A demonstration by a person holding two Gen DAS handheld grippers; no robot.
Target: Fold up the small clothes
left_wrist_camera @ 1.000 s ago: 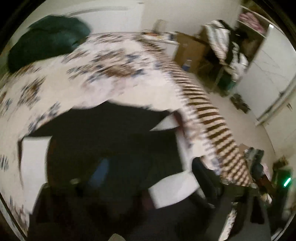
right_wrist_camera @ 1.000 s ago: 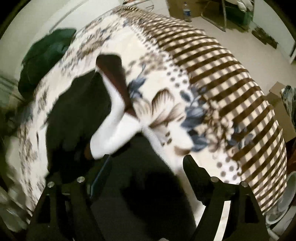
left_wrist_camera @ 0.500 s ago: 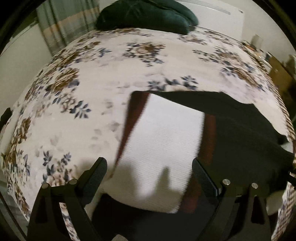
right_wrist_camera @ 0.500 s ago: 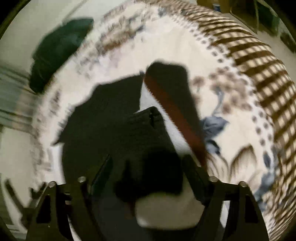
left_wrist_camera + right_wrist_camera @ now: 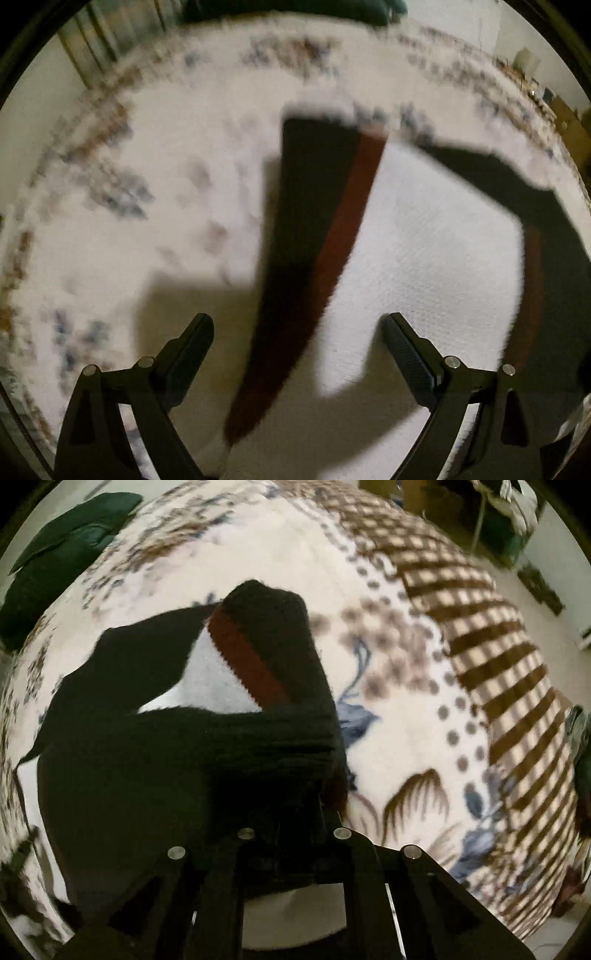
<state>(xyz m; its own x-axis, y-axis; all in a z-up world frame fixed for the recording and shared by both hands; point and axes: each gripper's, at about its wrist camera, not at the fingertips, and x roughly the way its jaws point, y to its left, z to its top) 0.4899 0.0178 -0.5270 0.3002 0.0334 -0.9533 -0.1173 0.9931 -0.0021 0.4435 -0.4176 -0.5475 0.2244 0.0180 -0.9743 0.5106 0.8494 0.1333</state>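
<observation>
I have right gripper (image 5: 295, 812) clamped on the knit sweater (image 5: 155, 775) | left gripper (image 5: 299, 354) spread, empty | risk: bunched knit slips, fold skews on floral bedspread (image 5: 388, 709).

Dim warm room light, left wrist view motion-blurred, hard shadows on the bedspread (image 5: 110, 229), fisheye-bent black-vignetted edges

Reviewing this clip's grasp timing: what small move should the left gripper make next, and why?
Probably lower and close the left gripper on the sweater edge: its jaws stand open above it, while the right gripper has just closed on the dark fabric.
</observation>
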